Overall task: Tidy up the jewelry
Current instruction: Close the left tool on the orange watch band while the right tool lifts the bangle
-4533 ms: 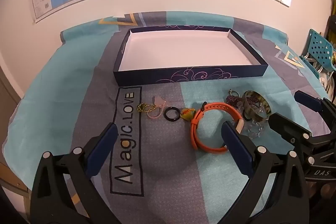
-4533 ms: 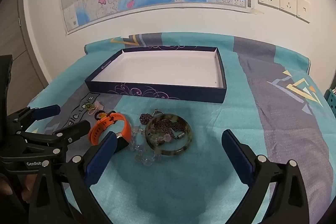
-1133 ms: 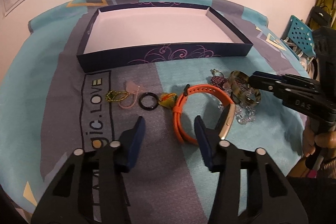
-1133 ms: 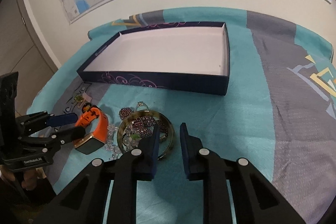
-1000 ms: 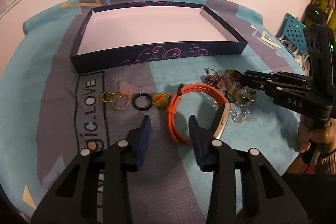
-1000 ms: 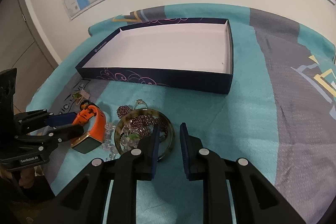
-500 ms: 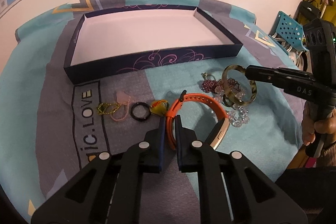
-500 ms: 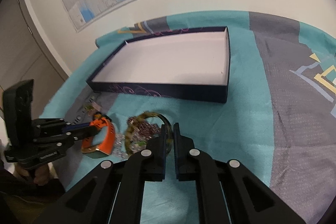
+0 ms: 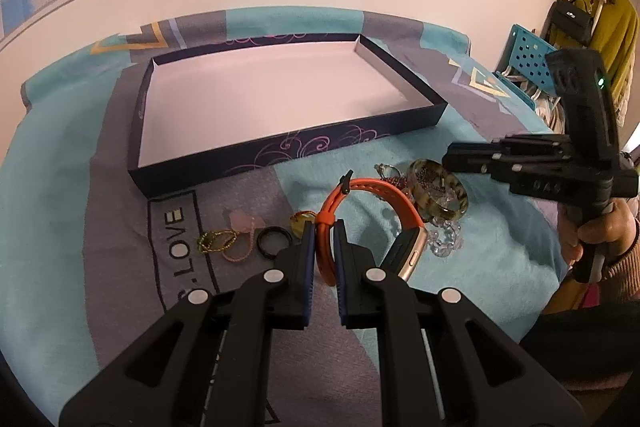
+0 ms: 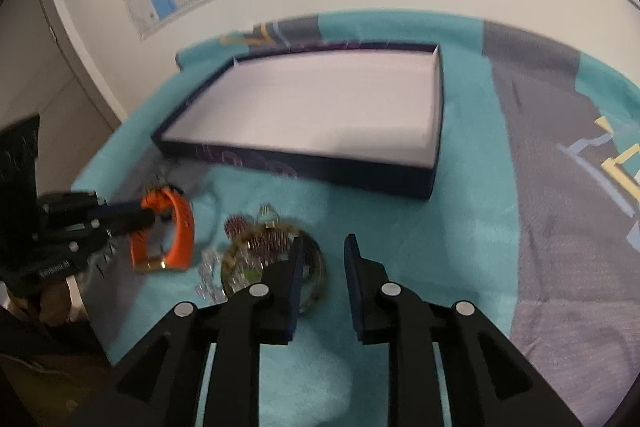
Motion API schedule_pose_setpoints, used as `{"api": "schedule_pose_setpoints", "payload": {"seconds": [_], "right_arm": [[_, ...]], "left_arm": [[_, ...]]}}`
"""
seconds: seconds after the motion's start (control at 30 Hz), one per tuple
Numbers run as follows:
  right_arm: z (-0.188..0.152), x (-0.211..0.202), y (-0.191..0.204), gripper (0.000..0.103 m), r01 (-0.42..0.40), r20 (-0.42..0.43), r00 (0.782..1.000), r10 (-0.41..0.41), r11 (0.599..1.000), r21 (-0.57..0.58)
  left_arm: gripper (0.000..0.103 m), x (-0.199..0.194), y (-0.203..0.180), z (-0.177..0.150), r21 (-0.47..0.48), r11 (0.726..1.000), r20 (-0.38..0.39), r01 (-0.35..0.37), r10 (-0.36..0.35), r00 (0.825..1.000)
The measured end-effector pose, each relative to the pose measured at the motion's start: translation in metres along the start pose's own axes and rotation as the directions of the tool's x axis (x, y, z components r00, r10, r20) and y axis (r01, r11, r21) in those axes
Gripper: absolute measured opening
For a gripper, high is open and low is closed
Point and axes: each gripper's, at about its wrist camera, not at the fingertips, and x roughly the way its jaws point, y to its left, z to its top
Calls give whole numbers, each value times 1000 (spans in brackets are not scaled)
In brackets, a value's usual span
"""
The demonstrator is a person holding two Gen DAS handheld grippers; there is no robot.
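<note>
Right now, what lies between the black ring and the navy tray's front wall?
In the left wrist view, only bare grey cloth printed with "LOVE" lies between the small black ring and the navy cardboard tray; a pink trinket sits just left.

Shallow rectangular cardboard box point(image 9: 280, 151): navy outer walls with purple swirl scrollwork, plain white inside. Rubber watch strap point(image 9: 384, 193): bright orange, with a gold-toned metal case; round resin bangle point(image 9: 440, 193): mottled amber and brown, apparently translucent, though the right wrist view is blurred. Fabric table cover point(image 9: 492, 247): turquoise and grey panels with yellow-outlined triangles and black-and-white lettering.
</note>
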Motion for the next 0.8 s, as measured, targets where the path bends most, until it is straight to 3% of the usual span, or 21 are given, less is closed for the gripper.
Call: {"api": "schedule_pose_setpoints", "payload": {"seconds": [0.1,0.13,0.17,0.57,0.8], "right_arm": [[-3,5,0,19,-7,-14,1000,7,1000,-8],[-3,5,1,15,-11,-15,1000,11,1000,-8],[-3,5,1,4,-24,-12,1000,24,1000,-7],[1,-14,-3,4,-81,41,996,80,997,18],[3,-7,4,2,-34,13,999,34,999,-27]], "left_arm": [[10,1,1,1,0,1000,2,2,-2,1000],[10,1,2,1,0,1000,4,2,-2,1000],[10,0,2,1,-1,1000,5,1,-1,1000],[12,-7,11,9,-10,1000,31,-3,3,1000],[12,-9,13,12,-7,1000,42,-6,7,999]]}}
